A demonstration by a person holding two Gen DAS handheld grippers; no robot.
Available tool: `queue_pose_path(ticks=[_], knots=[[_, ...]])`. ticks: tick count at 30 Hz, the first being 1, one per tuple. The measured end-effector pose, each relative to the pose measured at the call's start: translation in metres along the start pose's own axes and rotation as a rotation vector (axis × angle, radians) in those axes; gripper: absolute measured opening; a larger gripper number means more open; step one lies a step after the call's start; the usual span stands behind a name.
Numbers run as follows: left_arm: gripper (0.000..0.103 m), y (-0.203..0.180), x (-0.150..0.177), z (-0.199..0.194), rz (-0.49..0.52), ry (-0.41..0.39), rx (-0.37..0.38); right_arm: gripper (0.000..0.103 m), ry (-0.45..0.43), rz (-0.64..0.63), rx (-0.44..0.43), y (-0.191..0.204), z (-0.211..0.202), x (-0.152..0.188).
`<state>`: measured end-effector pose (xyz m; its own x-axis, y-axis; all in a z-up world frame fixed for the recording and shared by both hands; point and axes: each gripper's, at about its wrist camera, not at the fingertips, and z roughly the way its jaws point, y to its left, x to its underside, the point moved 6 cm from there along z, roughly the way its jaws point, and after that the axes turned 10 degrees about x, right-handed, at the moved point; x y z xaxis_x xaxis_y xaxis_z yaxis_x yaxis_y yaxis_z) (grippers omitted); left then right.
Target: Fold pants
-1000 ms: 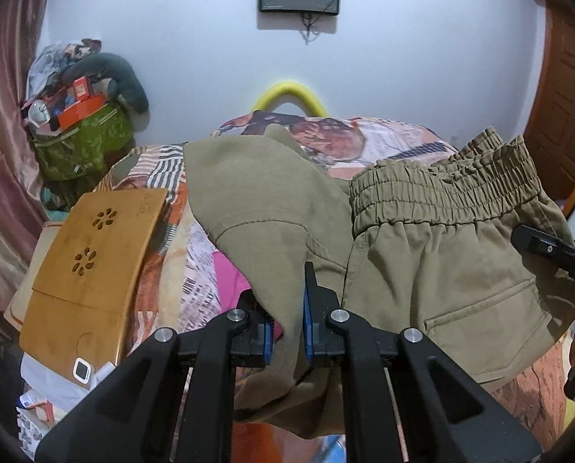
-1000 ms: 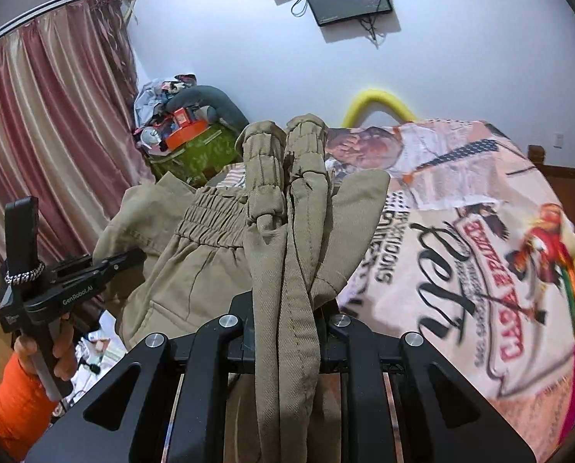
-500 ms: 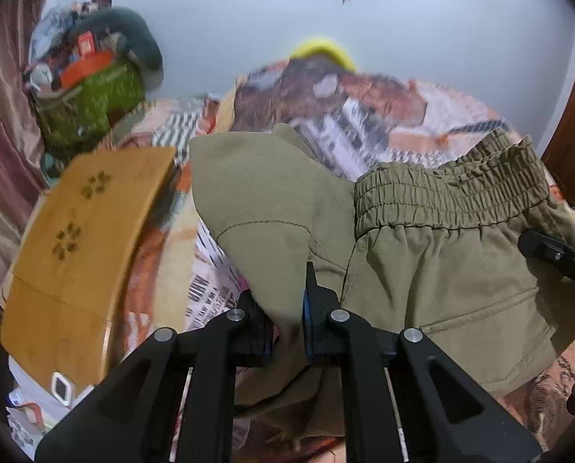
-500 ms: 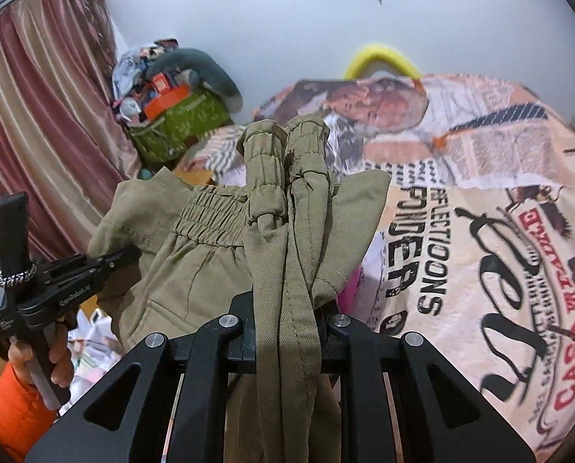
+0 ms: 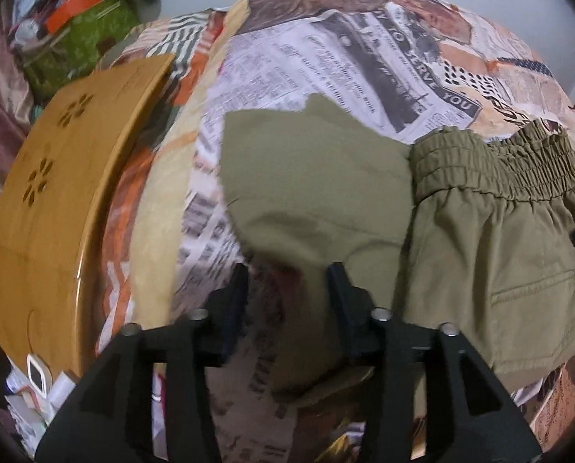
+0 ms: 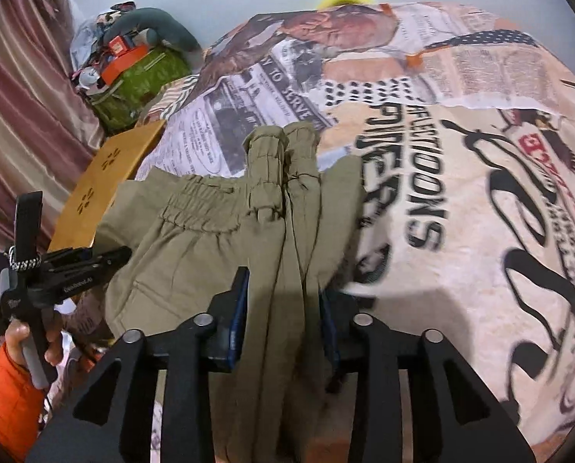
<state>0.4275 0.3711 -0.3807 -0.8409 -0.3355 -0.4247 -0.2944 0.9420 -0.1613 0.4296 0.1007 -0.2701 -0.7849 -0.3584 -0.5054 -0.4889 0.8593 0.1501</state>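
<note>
**Both grippers let the pants down onto the bed**

The left gripper [image 5: 287, 289] stands with jaws apart, fabric slack between them. The right gripper [image 6: 283, 301] is likewise spread around the bunched waistband. The olive pants [image 5: 480, 239] drape over the printed bedspread [image 6: 461, 154], apparently laid there for folding, beside a wooden lap table [image 5: 55, 200].
</note>
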Motion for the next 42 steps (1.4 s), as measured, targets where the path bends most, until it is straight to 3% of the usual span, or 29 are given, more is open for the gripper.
queue_pose_path(ticks=[4, 11, 15, 27, 35, 42], knots=[[0.064, 0.006, 0.016, -0.009, -0.011, 0.023, -0.011, 0.046, 0.004, -0.044, 0.038, -0.005, -0.015, 0.017], [0.066, -0.002, 0.037, -0.040, 0.044, 0.030, -0.068, 0.048, -0.004, -0.042, 0.045, -0.009, -0.037, 0.029], [0.066, -0.012, 0.037, -0.076, 0.045, -0.010, -0.049, 0.048, -0.067, -0.050, 0.039, 0.002, -0.070, 0.019], [0.066, -0.086, 0.041, -0.269, 0.118, -0.358, 0.051, 0.048, -0.453, -0.140, -0.021, 0.057, -0.241, 0.011], [0.066, -0.134, 0.080, -0.391, 0.187, -0.601, 0.107, 0.048, -0.706, -0.158, -0.073, 0.084, -0.347, 0.044], [0.066, -0.160, 0.124, -0.462, 0.218, -0.763, 0.126, 0.048, -0.830, -0.171, -0.079, 0.097, -0.394, 0.078]])
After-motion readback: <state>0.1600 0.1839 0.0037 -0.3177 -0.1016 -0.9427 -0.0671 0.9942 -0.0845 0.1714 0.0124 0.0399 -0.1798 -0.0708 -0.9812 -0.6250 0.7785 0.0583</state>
